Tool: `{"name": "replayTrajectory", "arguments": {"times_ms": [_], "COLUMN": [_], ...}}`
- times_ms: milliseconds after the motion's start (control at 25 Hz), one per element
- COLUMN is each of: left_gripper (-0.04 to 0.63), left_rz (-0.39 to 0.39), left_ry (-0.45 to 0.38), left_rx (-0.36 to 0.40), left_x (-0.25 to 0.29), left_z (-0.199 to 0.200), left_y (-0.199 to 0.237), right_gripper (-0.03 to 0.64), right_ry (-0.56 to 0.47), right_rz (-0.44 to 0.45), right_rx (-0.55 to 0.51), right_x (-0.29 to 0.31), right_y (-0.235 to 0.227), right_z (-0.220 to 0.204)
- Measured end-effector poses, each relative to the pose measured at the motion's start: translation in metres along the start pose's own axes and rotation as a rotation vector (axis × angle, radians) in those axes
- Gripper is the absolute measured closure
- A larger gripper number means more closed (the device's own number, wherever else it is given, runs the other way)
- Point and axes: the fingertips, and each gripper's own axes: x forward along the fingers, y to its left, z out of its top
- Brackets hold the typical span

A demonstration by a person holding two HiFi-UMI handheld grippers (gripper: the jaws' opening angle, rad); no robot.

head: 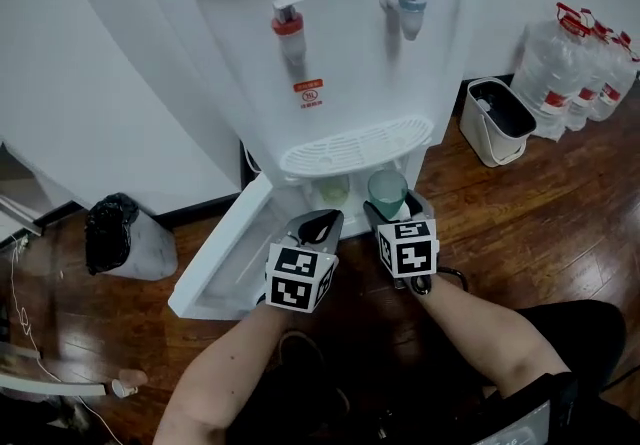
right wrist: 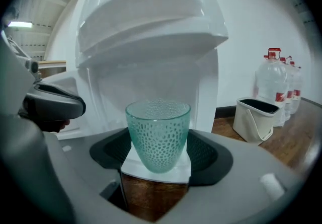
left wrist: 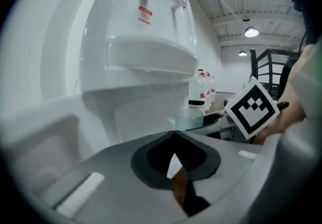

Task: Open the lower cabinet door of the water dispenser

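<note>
The white water dispenser [head: 330,43] stands ahead, with a red tap and a blue tap over its drip tray. Its lower cabinet door [head: 222,255] hangs swung out to the left, and a pale green cup [head: 333,192] shows inside the cabinet. My right gripper [head: 392,215] is shut on a teal dimpled glass cup [head: 387,191], held upright just in front of the cabinet opening; in the right gripper view the cup [right wrist: 158,132] stands between the dark pads. My left gripper [head: 322,225] hovers beside it, slightly open with nothing between its jaws [left wrist: 176,140].
A bin lined with a black bag [head: 125,238] stands left of the door. A white bin [head: 497,121] and several large water bottles [head: 580,68] line the right wall. The floor is dark wood. Thin cables lie at the far left.
</note>
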Motion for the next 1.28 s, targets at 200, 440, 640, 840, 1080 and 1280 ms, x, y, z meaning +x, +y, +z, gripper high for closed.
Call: {"name": "replayTrajectory", "arguments": {"times_ms": [200,440,640,840,1080,1280], "left_gripper": [0.466,0.462,0.451,0.443,0.443,0.437], "left_rz": [-0.079,-0.095,0.026,0.096,0.047,0.036], "left_ry": [-0.015,-0.093,-0.213,-0.296,-0.294,-0.262], "left_rx": [0.030,0.020,-0.038,-0.114,-0.042,-0.037], "left_x": [-0.039,-0.092,-0.136,-0.166,-0.168,-0.155], "left_z": [0.052,0.120,0.171,0.200,0.211,0.202], "left_y": [-0.016,-0.030,-0.021,-0.012,-0.038,-0.036], "right_gripper": [0.268,0.268,0.268,0.268,0.268,0.268], "right_ry": [-0.024,-0.042,-0.090,-0.133,-0.112,-0.118], "right_rz": [0.071,0.187,0.291,0.420,0.447,0.477], "right_rx": [-0.068,-0.083,-0.128,-0.148,0.003,-0.038], "right_x": [-0.047,-0.113,-0.164,-0.215,-0.228,-0.225], "right_y": [0.014,0.036,0.056,0.076,0.067,0.068], "right_z": [0.034,0.075,0.124,0.166,0.196,0.215]}}
